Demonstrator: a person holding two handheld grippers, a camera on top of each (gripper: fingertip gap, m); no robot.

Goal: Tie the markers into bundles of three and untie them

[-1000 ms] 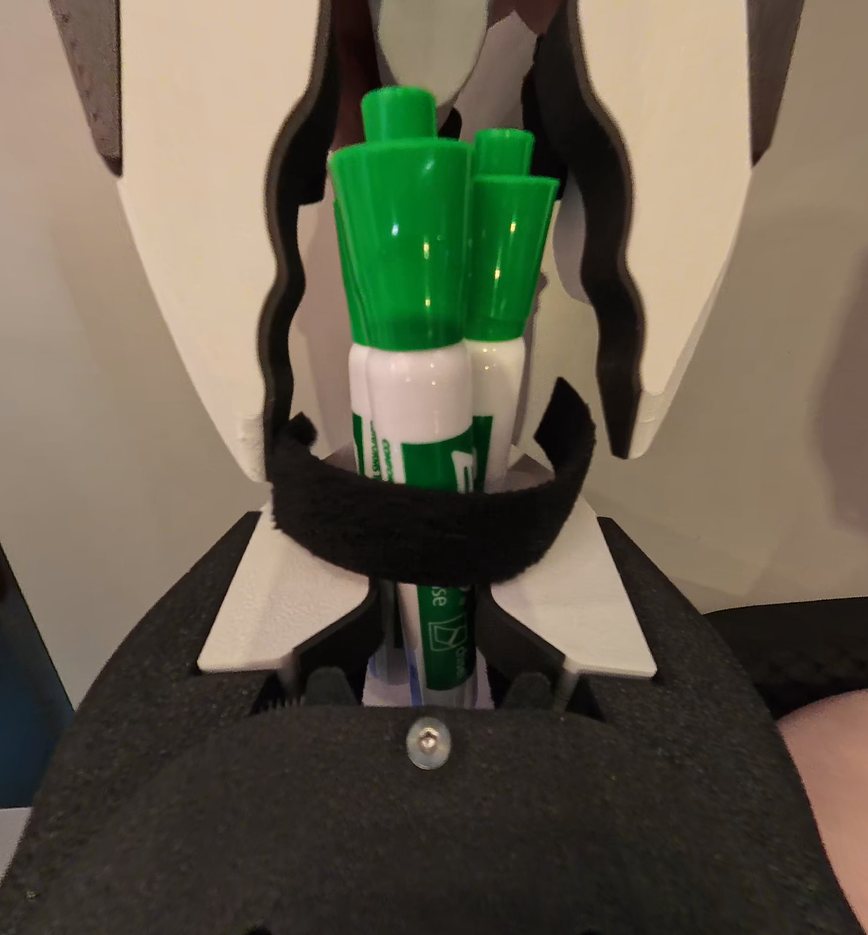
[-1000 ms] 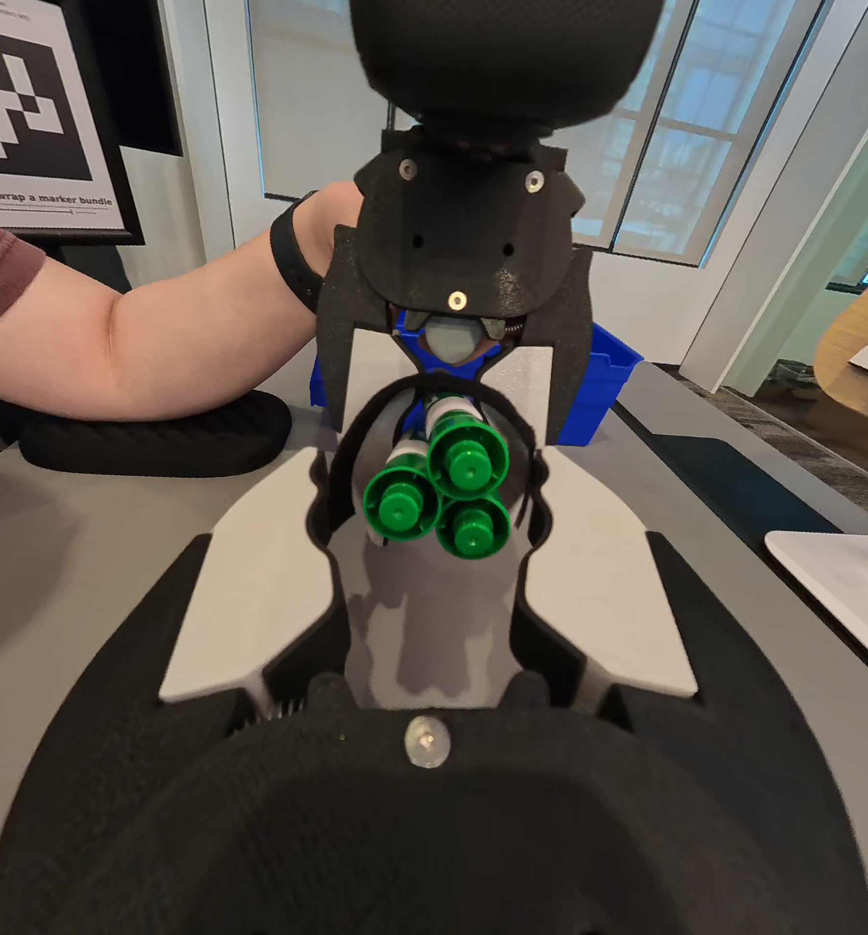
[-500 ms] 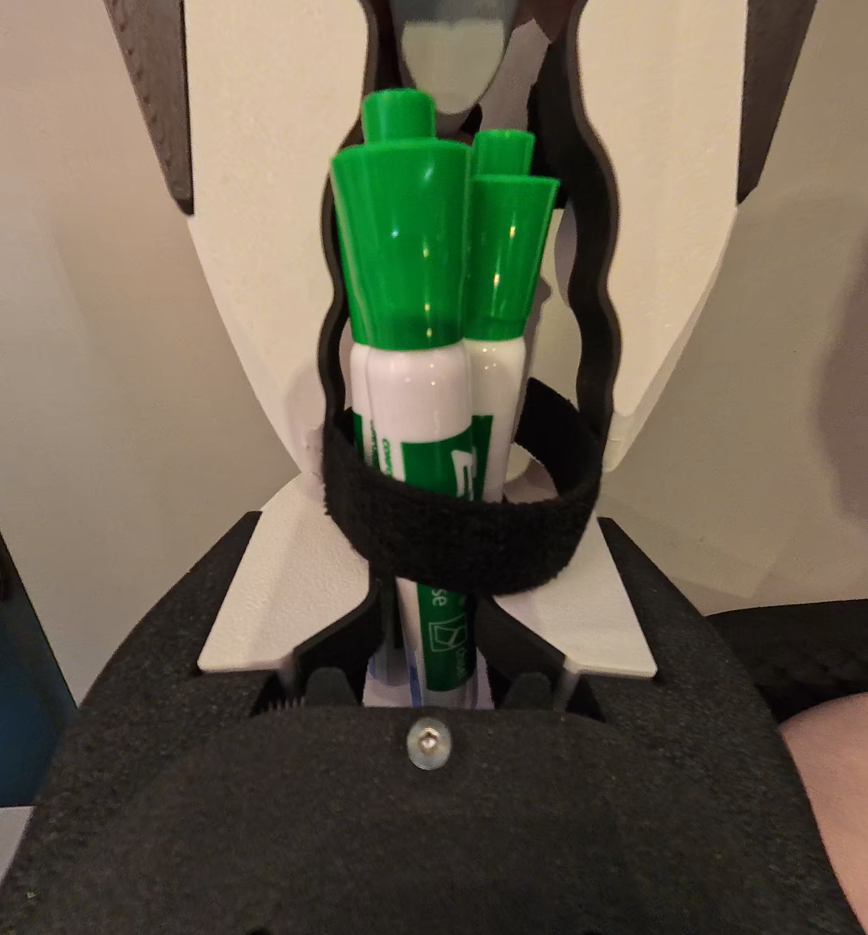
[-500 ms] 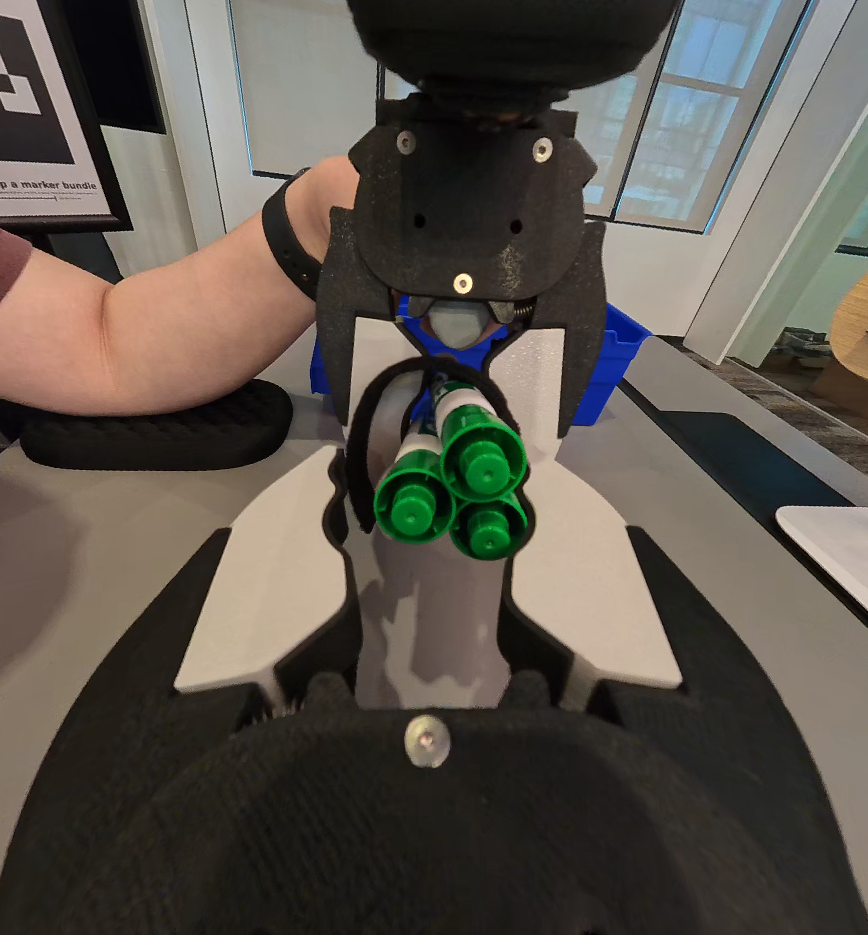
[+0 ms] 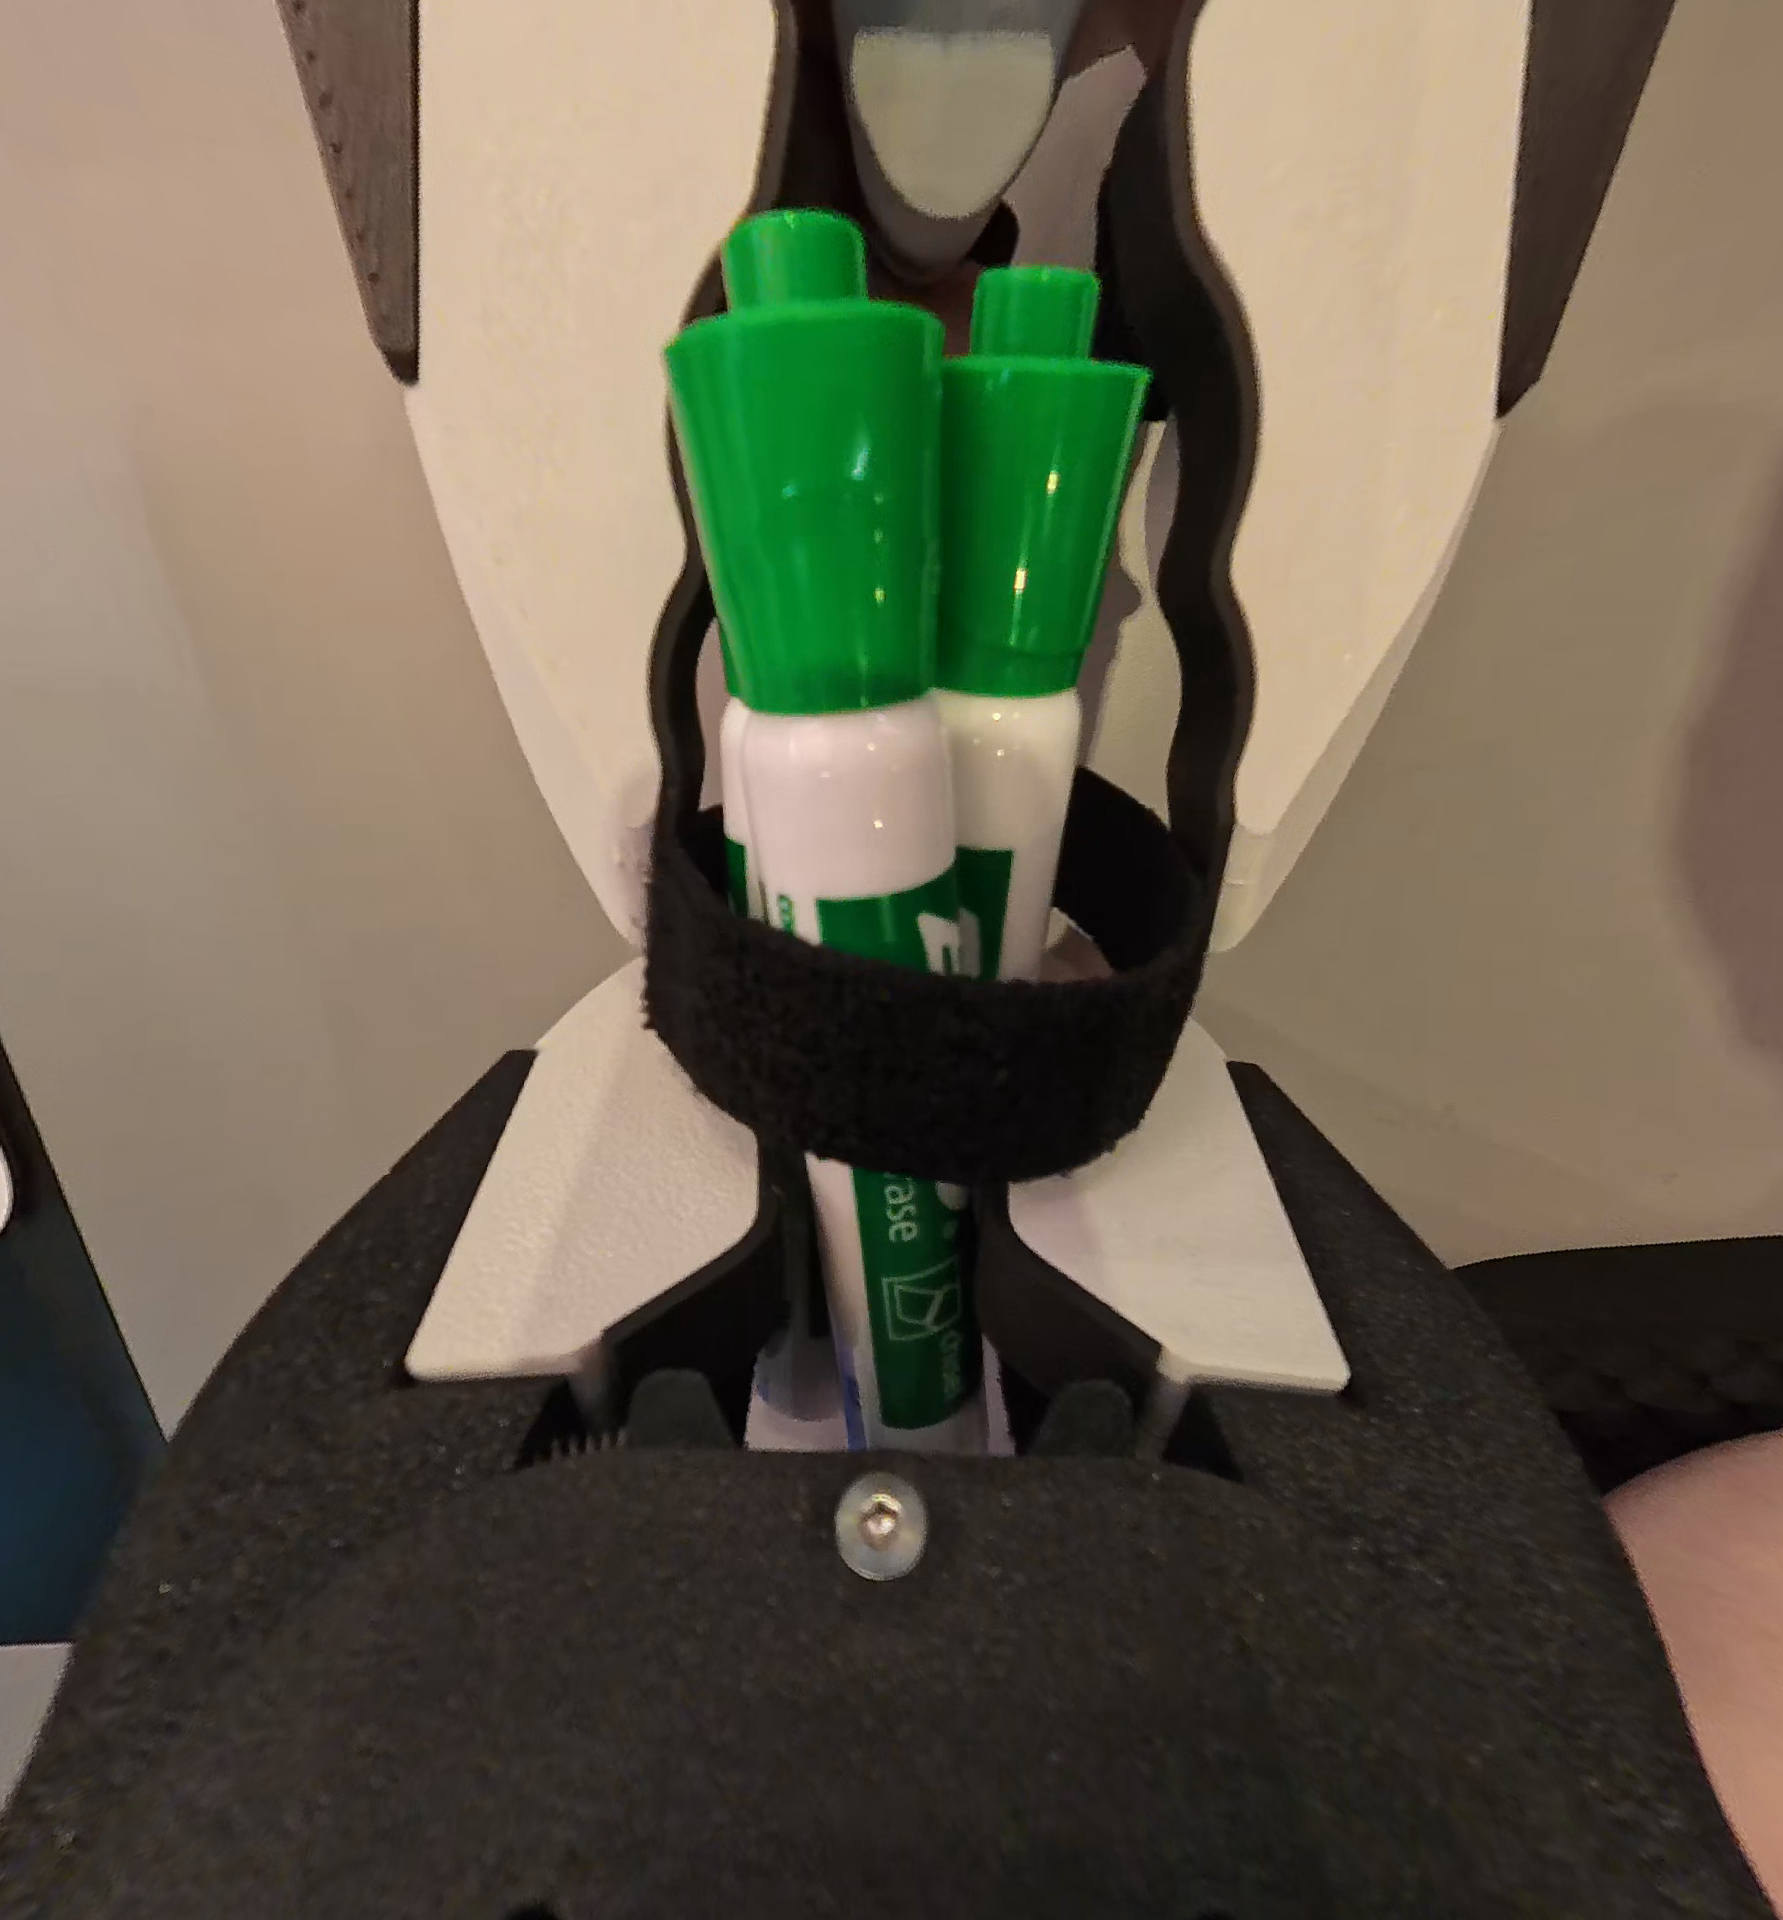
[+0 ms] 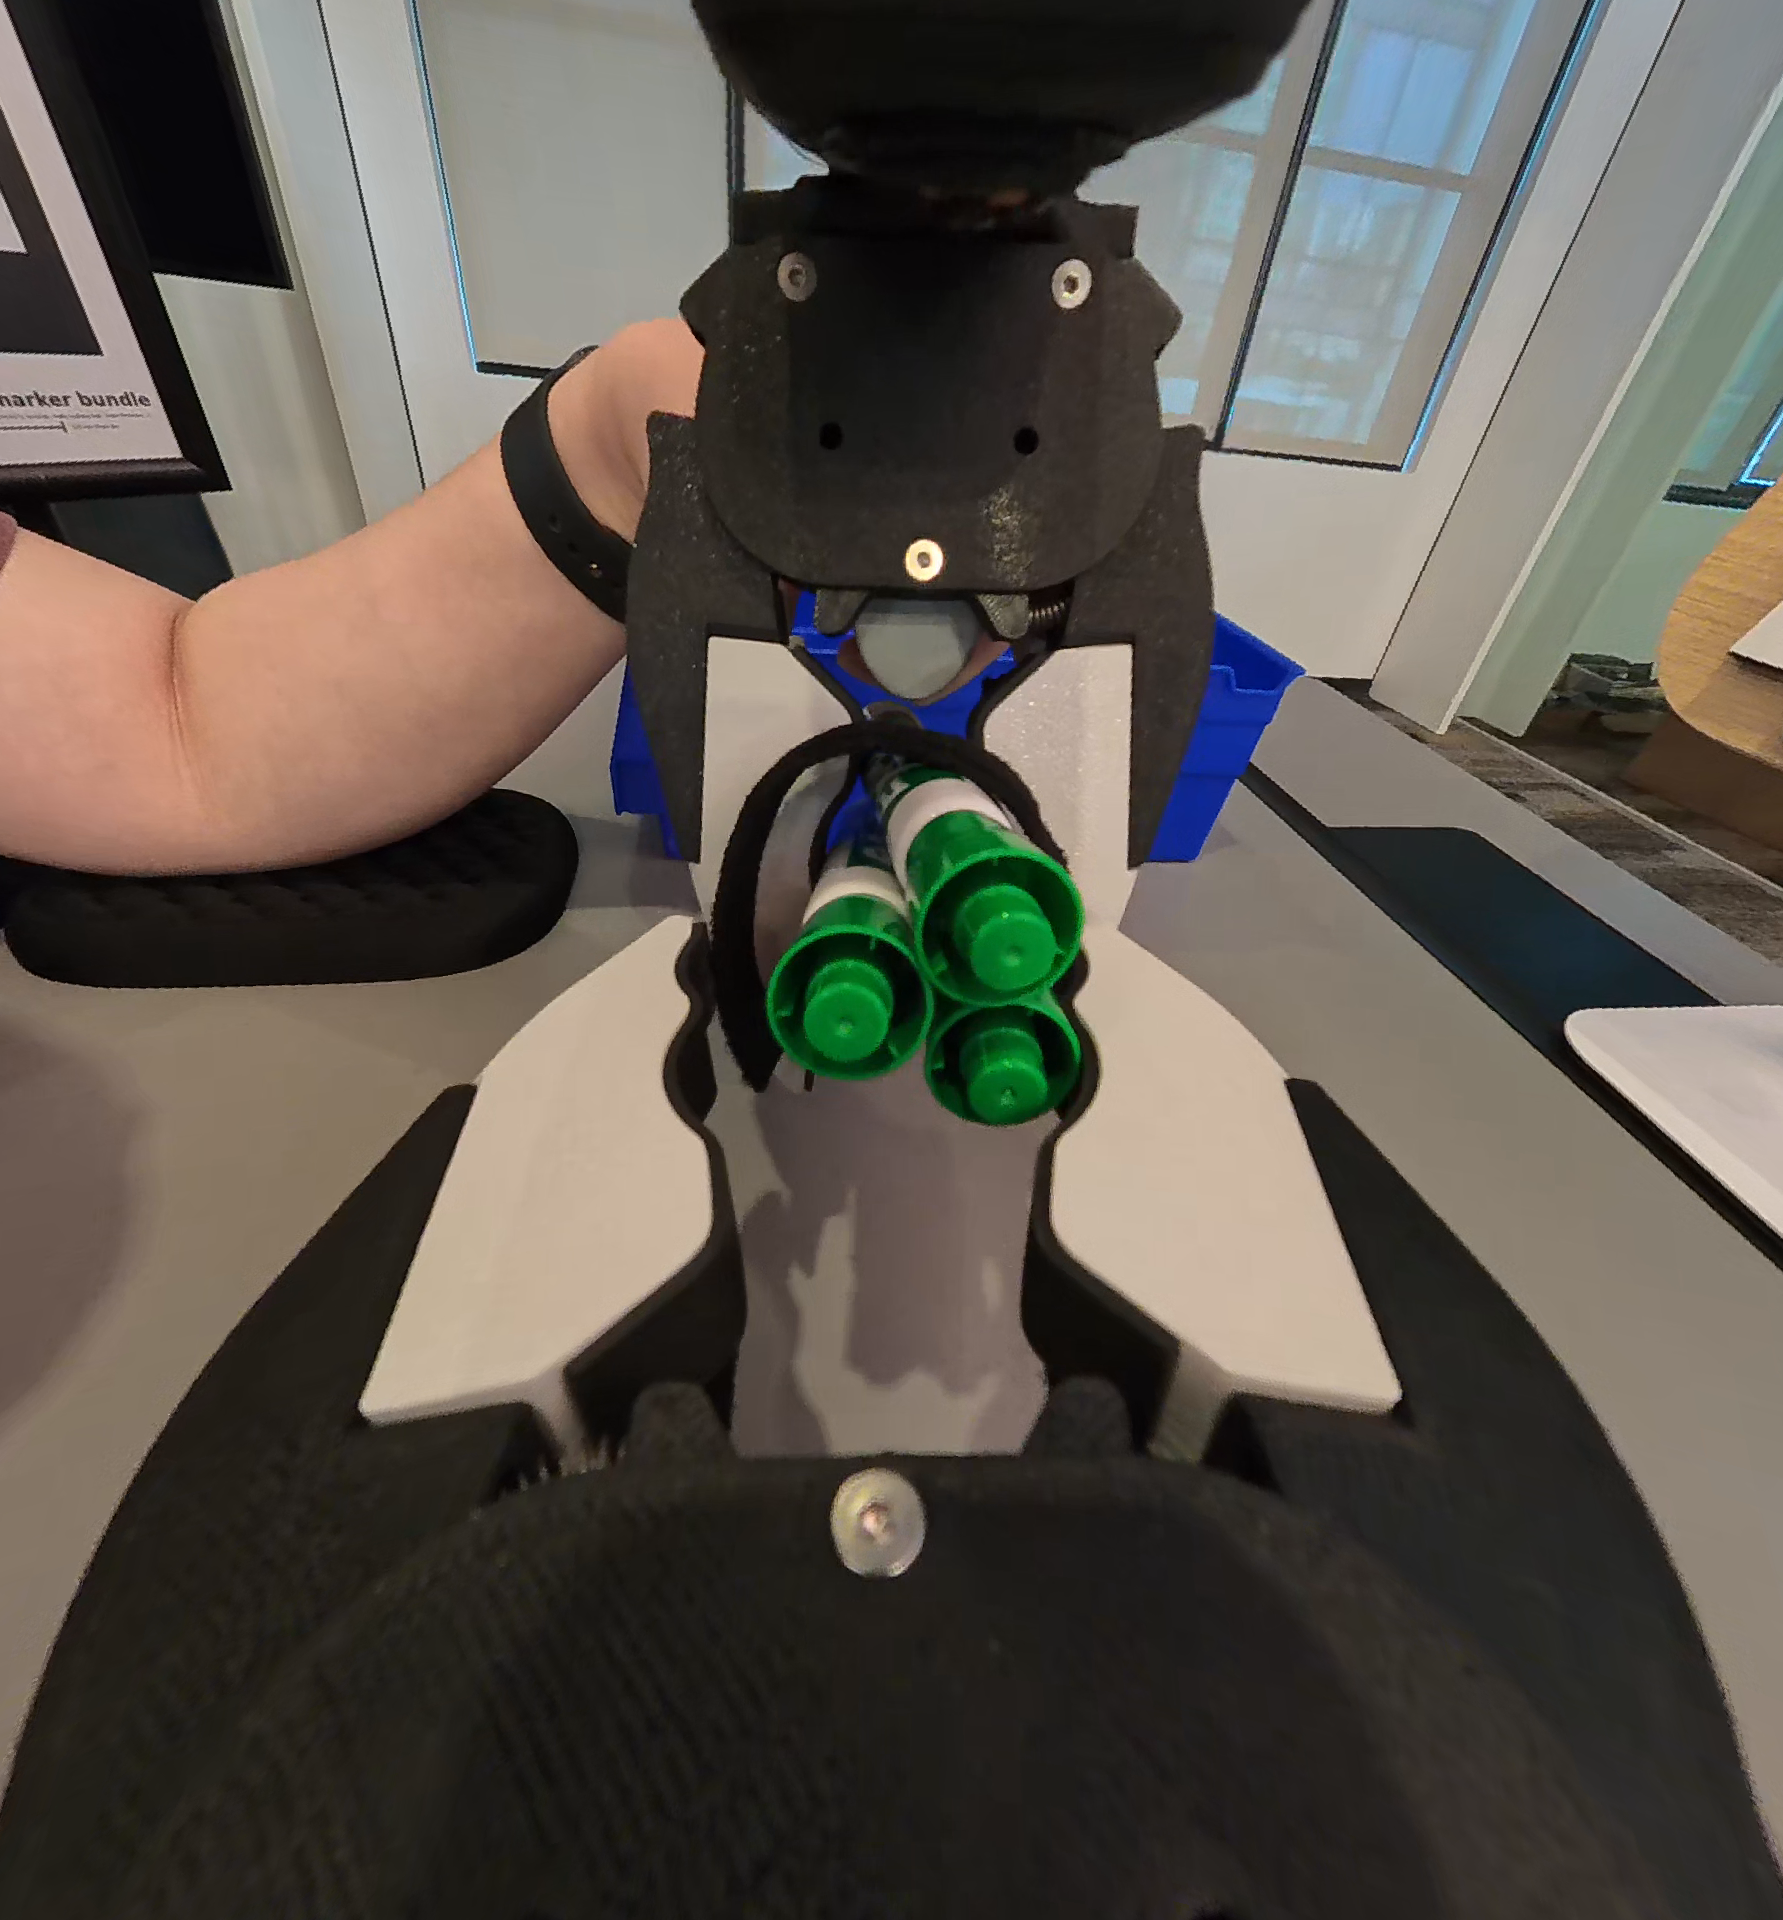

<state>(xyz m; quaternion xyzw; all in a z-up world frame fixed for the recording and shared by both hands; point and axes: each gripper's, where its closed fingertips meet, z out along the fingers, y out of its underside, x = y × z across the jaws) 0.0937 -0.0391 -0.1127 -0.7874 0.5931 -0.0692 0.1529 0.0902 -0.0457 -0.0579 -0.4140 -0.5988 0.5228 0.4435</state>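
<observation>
A grey table (image 6: 243, 1091) fills the lower half of the right wrist view, its top smooth and softly shadowed. At ten o'clock a black-framed sign (image 6: 45, 312) with a black-and-white pattern stands before a white wall (image 6: 274, 416). From eleven to two o'clock, tall windows (image 6: 1375, 260) with white frames let in cool daylight. A blue bin (image 6: 1240, 707) sits on the table at one o'clock, and a black textured pad (image 6: 295, 904) lies at nine o'clock. At three o'clock a white tray (image 6: 1718, 1101) rests near the table's dark edge, and beyond it, at two o'clock, a wooden table (image 6: 1760, 613) stands over grey carpet (image 6: 1635, 831).
</observation>
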